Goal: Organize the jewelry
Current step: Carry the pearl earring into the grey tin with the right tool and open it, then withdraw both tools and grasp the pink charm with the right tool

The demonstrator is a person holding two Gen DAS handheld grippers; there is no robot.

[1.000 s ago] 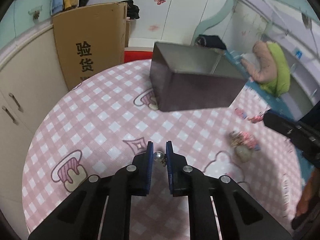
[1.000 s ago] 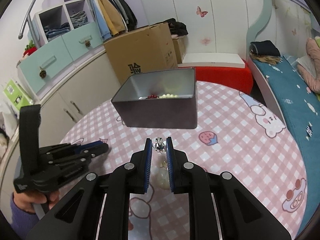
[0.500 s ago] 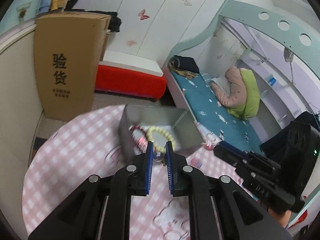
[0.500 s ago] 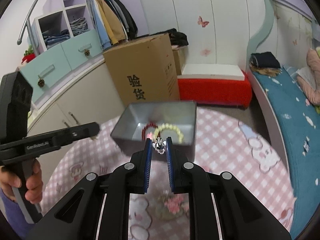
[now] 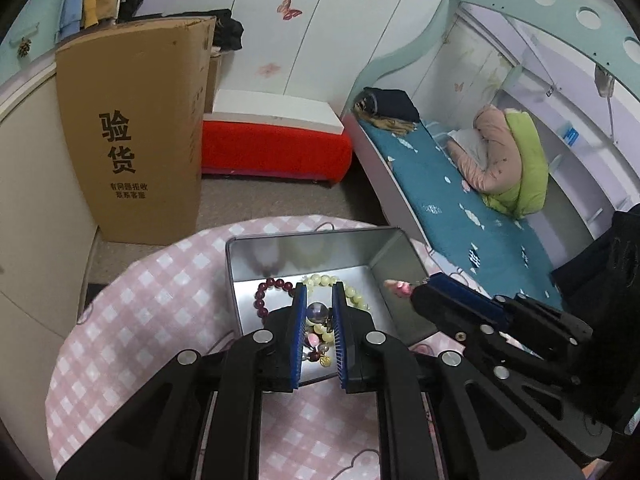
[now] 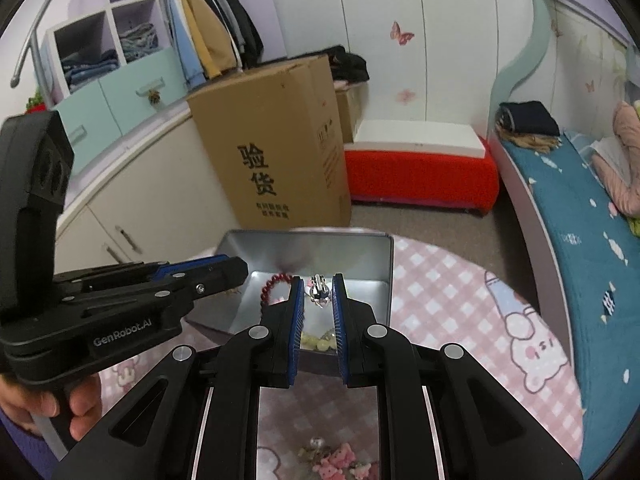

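Note:
A silver metal box [image 5: 248, 264] sits on the pink checked table and holds a dark red bead bracelet [image 5: 269, 287] and a pale yellow bead bracelet [image 5: 352, 294]. My left gripper [image 5: 319, 312] is shut on a grey pearl piece [image 5: 317, 313] with beads hanging below, held over the box. My right gripper [image 6: 317, 294] is shut on a small silver clip piece [image 6: 320, 290], also above the box [image 6: 372, 256]. The right gripper's tip shows in the left wrist view [image 5: 444, 296] beside the box's right wall.
A pink flower hair piece [image 6: 340, 462] lies on the table [image 6: 460, 320] below my right gripper. A tall cardboard carton [image 5: 136, 136], a red bench [image 5: 272, 148] and a bed [image 5: 460, 200] stand beyond the round table's far edge.
Both grippers have lifted off the table with their pieces and moved forward over the open box. The box, seen from the side a second ago, now shows from above.

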